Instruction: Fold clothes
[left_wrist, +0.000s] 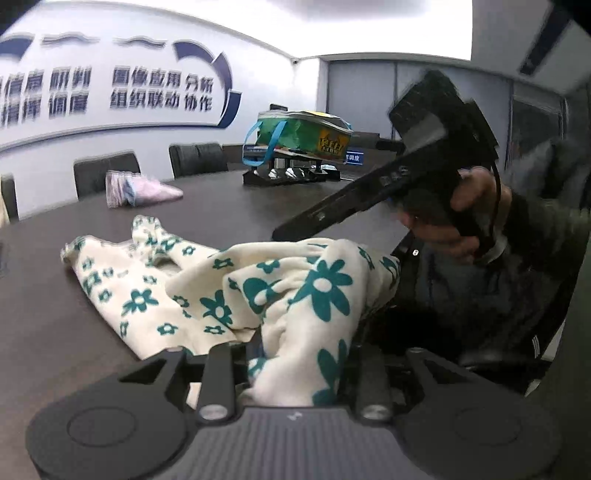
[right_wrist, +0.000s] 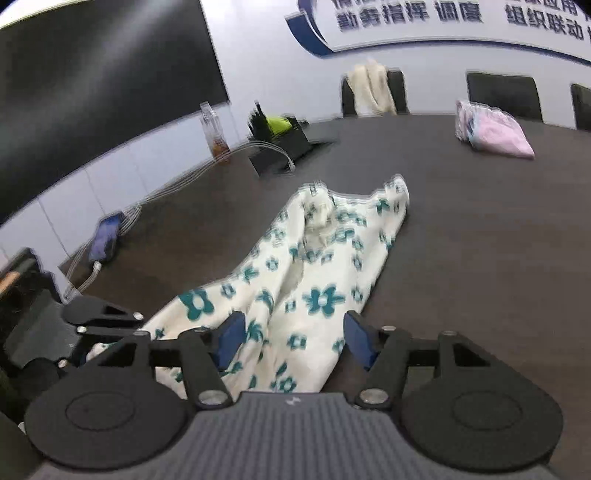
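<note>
A cream garment with teal flowers (left_wrist: 207, 284) lies crumpled on the dark table (left_wrist: 55, 332). In the left wrist view its near end rises bunched between my left gripper's fingers (left_wrist: 295, 369), which are shut on it. The right gripper (left_wrist: 369, 206), held in a hand, hovers above the cloth at the right. In the right wrist view the garment (right_wrist: 314, 266) stretches away across the table (right_wrist: 480, 258). My right gripper (right_wrist: 293, 338) is open, its blue pads (right_wrist: 231, 336) either side of the cloth's near end. The left gripper (right_wrist: 103, 317) shows at the left edge.
A folded pink and blue pile (left_wrist: 136, 188) (right_wrist: 491, 129) lies farther back. A green bag (left_wrist: 303, 136) sits on a black stand. A black box with cables (right_wrist: 280, 147), a bottle (right_wrist: 212, 129) and a phone (right_wrist: 105, 236) stand at the left. Chairs (left_wrist: 107, 173) line the far side.
</note>
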